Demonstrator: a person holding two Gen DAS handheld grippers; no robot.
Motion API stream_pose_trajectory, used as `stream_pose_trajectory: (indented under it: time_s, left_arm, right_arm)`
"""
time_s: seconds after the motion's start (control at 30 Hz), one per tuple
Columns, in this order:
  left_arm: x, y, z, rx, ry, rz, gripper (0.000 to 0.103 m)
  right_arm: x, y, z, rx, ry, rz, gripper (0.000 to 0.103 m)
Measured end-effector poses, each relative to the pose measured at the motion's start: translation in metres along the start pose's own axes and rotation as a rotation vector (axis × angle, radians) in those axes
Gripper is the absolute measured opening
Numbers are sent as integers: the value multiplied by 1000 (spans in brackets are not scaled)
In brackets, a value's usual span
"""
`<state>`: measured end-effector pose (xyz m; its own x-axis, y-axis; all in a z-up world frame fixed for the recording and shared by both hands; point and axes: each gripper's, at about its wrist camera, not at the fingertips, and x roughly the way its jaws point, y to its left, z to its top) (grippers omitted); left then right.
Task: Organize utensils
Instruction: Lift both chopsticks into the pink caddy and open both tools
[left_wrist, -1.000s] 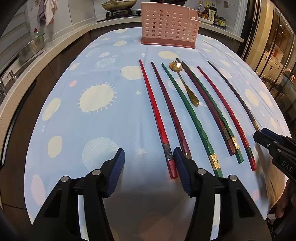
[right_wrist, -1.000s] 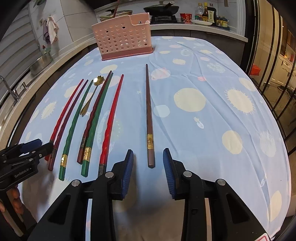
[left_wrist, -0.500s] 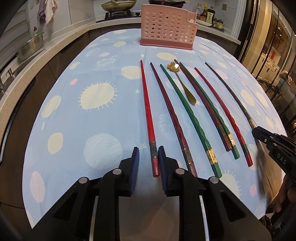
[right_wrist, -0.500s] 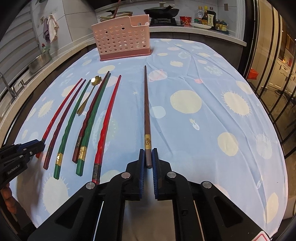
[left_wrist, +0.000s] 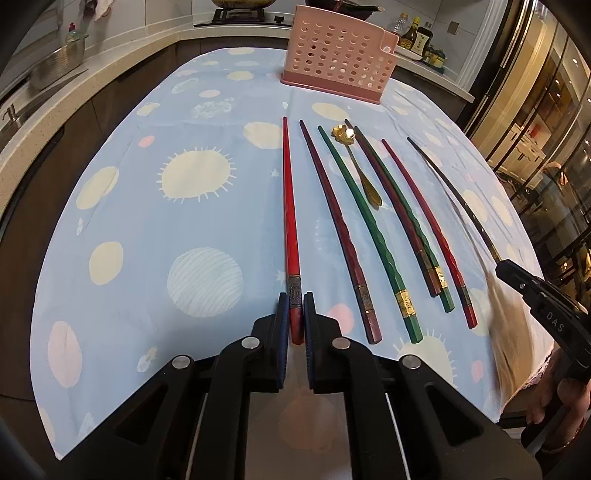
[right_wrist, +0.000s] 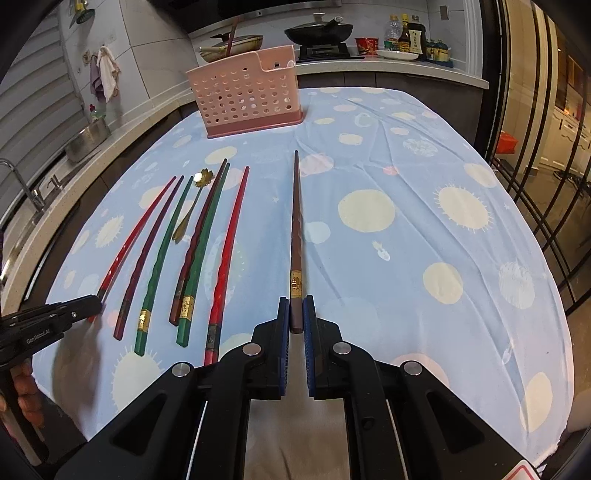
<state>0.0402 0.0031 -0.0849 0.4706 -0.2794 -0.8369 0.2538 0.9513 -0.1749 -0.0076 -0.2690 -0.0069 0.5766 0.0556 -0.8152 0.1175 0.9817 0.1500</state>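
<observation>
My left gripper (left_wrist: 295, 312) is shut on the near end of a bright red chopstick (left_wrist: 289, 206), the leftmost of the row. My right gripper (right_wrist: 294, 314) is shut on the near end of a dark brown chopstick (right_wrist: 296, 221), which lies apart to the right of the row. Between them lie several red, maroon and green chopsticks (left_wrist: 369, 221) and a gold spoon (left_wrist: 364, 177) on the blue cloth. The pink perforated utensil holder (left_wrist: 338, 55) stands at the far end of the table; it also shows in the right wrist view (right_wrist: 247, 101).
The table (right_wrist: 424, 229) has a blue cloth with sun and planet prints. A counter with a sink (right_wrist: 33, 192) runs along the left, a stove with pans (right_wrist: 319, 33) at the back. Glass doors (right_wrist: 546, 147) stand to the right.
Both grippers have closed: the left moved onto the red chopstick's end and shut on it, the right shut on the brown chopstick's end. Both chopsticks have shifted slightly with the grippers.
</observation>
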Motion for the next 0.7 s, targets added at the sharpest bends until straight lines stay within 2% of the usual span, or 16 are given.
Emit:
stream_pose_trajectory:
  time_s: [0.2,0.33,0.5,0.7]
  left_arm:
    - [-27,0,10,2,-67,-4,7]
    - [-52,-2,25,6,-144,-2,7]
    - [-80,-1,53,9,-243,6,7]
    - [-100,-5,90,28,-339,23,7]
  right_arm:
    - [-31,-1,16,14,-79,30,7]
    - [-56,-4,37,22,-154,55,7]
    - [-82,-7,68,17,-250,76,7]
    - [-95,-10,105,5,-317,91,7]
